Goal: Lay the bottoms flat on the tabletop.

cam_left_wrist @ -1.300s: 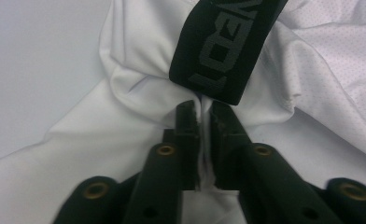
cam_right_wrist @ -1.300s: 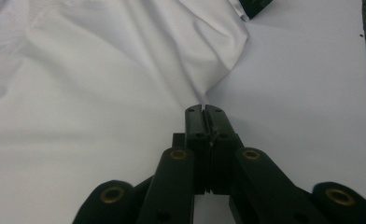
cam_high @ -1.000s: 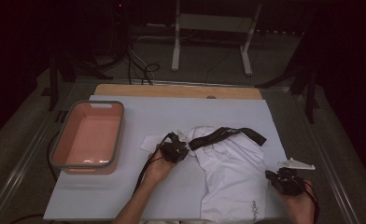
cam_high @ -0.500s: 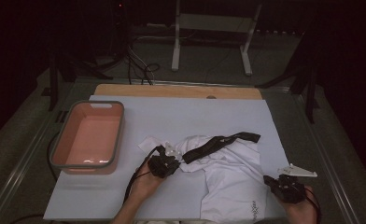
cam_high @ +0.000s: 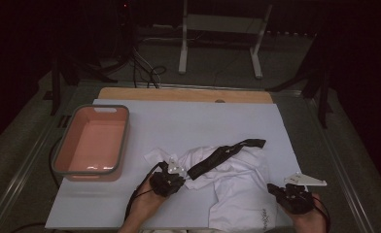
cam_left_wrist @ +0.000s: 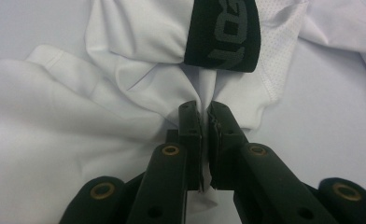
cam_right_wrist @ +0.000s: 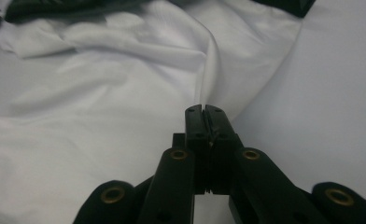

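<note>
The left gripper (cam_high: pixel 171 178) pinches a fold of the white garment (cam_high: pixel 237 187), its jaws pressed together on the cloth with a pleat rising straight ahead of the tips. Just beyond that pleat lies the garment's black band (cam_left_wrist: pixel 221 32), lettered in grey. The right gripper (cam_high: pixel 288 194) clamps the garment's near edge, jaws tight, a thin sliver of fabric caught between them. The crumpled garment spreads between the two grippers on the white table cover (cam_high: pixel 188 126). Well off to the left gripper's outer side sits a pink tub (cam_high: pixel 94 143).
</note>
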A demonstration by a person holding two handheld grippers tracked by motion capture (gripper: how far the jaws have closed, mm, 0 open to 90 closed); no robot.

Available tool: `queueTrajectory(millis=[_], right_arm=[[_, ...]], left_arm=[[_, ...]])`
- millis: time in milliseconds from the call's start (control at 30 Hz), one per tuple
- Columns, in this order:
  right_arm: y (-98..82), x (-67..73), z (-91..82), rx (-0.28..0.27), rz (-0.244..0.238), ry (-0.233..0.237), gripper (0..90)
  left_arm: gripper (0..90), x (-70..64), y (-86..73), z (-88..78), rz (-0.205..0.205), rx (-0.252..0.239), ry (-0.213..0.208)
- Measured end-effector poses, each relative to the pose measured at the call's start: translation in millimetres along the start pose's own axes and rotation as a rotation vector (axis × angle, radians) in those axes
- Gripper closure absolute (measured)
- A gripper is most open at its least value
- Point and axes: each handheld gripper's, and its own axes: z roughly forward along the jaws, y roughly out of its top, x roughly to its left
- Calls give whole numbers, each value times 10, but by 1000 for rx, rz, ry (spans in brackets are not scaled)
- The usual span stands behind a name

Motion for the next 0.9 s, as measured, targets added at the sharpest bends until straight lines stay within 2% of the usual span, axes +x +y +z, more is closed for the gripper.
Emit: queueTrajectory(millis=[100,233,333,433,500,533,567,600,733,900], right_arm=[[23,25,-50,-22,5,24,896],[45,62,-122,-48,5,50,896],[48,88,-150,-45,-10,39,895],[33,34,-121,-24,-7,18,878],[41,-7,-94,-24,3,6,692],[41,-7,-94,-24,3,6,692],[54,-25,-79,-30,8,4,635],[94,-58,-57,-38,12,-16,529],[200,-126,-11,-61,14,-39,459],[303,-153,59,-80,19,-44,435]], left_arm=[[857,18,-45,-44,-1,4,14],[856,100,-112,-97,-25,7,31],[856,147,-138,-128,-44,7,51],[828,137,-129,-166,-29,-9,50],[750,118,-107,-209,-18,-41,34],[705,118,-107,-209,-18,-41,34],[705,88,-73,-251,-8,-82,32],[630,71,-51,-268,-4,-96,37],[560,4,44,-279,23,-126,35],[555,-73,116,-165,70,-113,21]])
